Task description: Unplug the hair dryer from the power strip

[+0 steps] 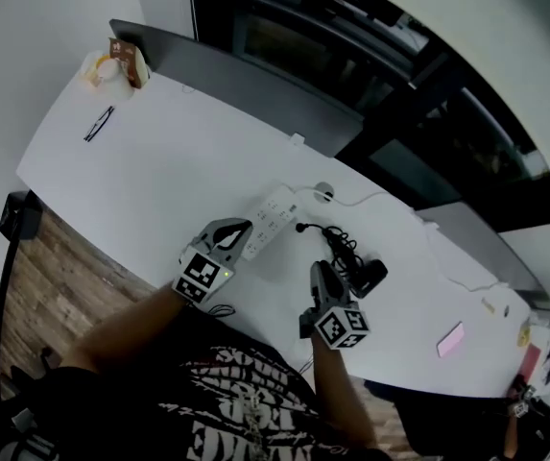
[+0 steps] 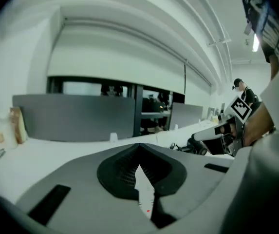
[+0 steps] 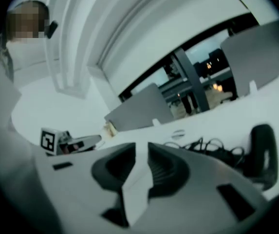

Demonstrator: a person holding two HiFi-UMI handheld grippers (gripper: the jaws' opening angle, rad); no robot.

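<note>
White worktop (image 1: 159,176), seen from above. The power strip (image 1: 275,214) lies mid-worktop, nearer the far edge. The black hair dryer (image 1: 369,277) lies near it, with its coiled cord (image 1: 337,243) between the two. The left gripper (image 1: 239,230) is over the strip's near end, its jaws tip to tip and empty. The right gripper (image 1: 321,269) is just beside the dryer, its jaws narrowly apart with nothing between them.

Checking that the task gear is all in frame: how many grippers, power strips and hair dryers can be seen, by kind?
Grippers: 2, the left gripper and the right gripper
Power strip: 1
Hair dryer: 1
Total: 4
</note>
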